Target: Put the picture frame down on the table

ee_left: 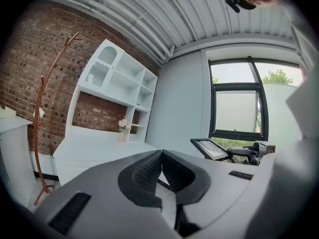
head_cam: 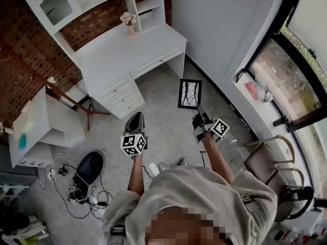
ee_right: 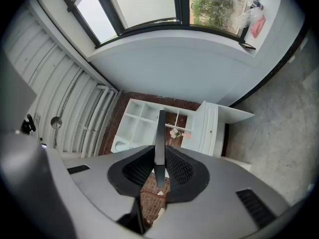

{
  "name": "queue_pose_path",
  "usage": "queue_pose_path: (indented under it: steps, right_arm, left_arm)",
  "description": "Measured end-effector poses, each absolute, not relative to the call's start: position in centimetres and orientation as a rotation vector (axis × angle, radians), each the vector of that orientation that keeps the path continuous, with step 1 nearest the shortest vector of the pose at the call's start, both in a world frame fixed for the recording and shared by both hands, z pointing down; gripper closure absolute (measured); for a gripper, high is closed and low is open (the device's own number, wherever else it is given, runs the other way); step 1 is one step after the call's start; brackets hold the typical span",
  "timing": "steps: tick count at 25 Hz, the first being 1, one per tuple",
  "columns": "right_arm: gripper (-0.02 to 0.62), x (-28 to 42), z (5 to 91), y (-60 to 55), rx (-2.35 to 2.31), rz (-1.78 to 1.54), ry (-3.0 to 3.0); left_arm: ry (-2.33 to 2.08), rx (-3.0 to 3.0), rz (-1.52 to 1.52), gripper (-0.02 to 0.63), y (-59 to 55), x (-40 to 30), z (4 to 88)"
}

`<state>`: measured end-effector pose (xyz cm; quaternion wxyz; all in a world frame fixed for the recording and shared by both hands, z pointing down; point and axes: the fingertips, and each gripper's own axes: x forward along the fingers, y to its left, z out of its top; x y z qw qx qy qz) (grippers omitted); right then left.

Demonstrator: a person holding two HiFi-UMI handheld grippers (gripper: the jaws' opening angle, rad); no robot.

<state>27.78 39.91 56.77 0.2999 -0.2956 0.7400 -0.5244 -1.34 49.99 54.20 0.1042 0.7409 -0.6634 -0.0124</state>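
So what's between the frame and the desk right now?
Nothing stands there. In the head view only bare floor shows between the frame, gripped by the right gripper, and the white desk.

Left claw (ee_left: 161,153): jaws together, nothing between them. Ahead and left of the claw: white surface (ee_left: 94,148) carrying a small vase of flowers (ee_left: 122,128), white shelf unit (ee_left: 117,78) above it, brick wall (ee_left: 30,68) behind. Far left: wooden coat stand (ee_left: 42,113). Right of the claw: picture frame (ee_left: 210,147), tilted, held at its far edge by the right claw (ee_left: 234,154); window (ee_left: 239,103) beyond. Overhead: ribbed white ceiling (ee_left: 199,14).
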Motion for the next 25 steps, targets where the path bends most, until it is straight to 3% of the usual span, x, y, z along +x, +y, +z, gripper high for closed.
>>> queue_pose_path:
  steps: [25]
  right_arm:
    - [0.509, 31.8, 56.8, 36.9, -0.726, -1.414, 1.964]
  left_arm:
    - [-1.987, 2.175, -0.025, 0.589, 47.4, 4.1, 53.9]
